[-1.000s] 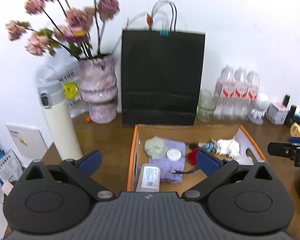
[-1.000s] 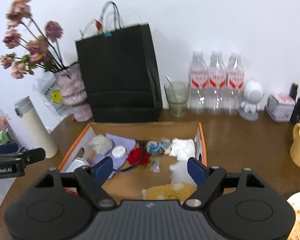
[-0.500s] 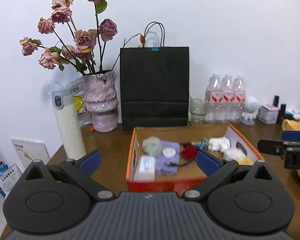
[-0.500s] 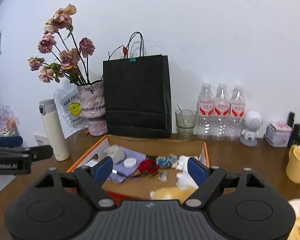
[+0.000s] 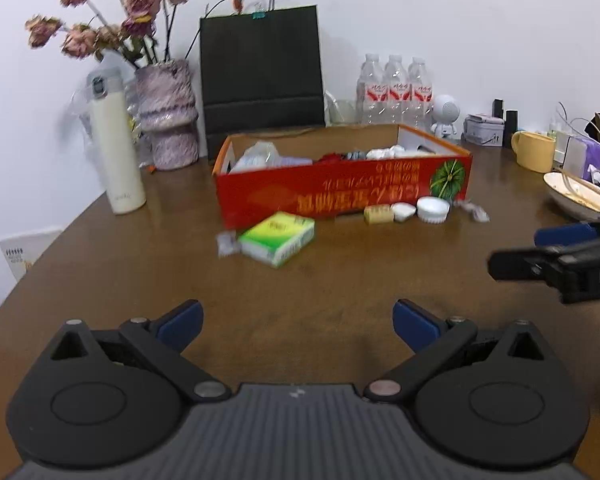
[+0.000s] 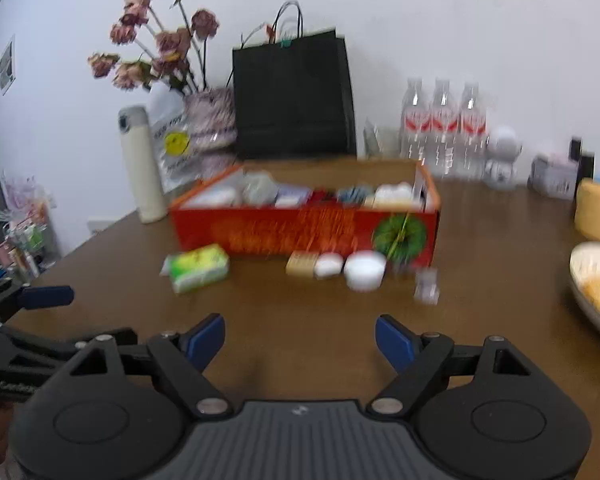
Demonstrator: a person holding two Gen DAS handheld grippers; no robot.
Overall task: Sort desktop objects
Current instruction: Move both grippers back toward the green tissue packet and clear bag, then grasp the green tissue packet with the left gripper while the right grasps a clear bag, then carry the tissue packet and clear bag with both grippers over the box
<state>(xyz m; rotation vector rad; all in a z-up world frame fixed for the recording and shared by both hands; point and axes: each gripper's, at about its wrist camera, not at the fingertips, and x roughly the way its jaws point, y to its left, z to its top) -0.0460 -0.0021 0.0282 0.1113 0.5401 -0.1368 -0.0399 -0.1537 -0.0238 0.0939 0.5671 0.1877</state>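
Table: brown wood, bare in the near half.
Box: red carton at centre far, open top, already holding soft oddments.
Pack: green and white, lying just near the box's left end; probably light card or tissue, stiff enough to take across its short sides.
Tub: white, round, near the box's right end; likely smooth and slippery, best pinched across the rim.
Block: tan, small, left of the tub with a white piece between; blur hides what it is.
Left gripper: fingers spread wide, nothing between them, well short of the pack.
Right gripper: fingers wide apart and empty too, near the table's front.
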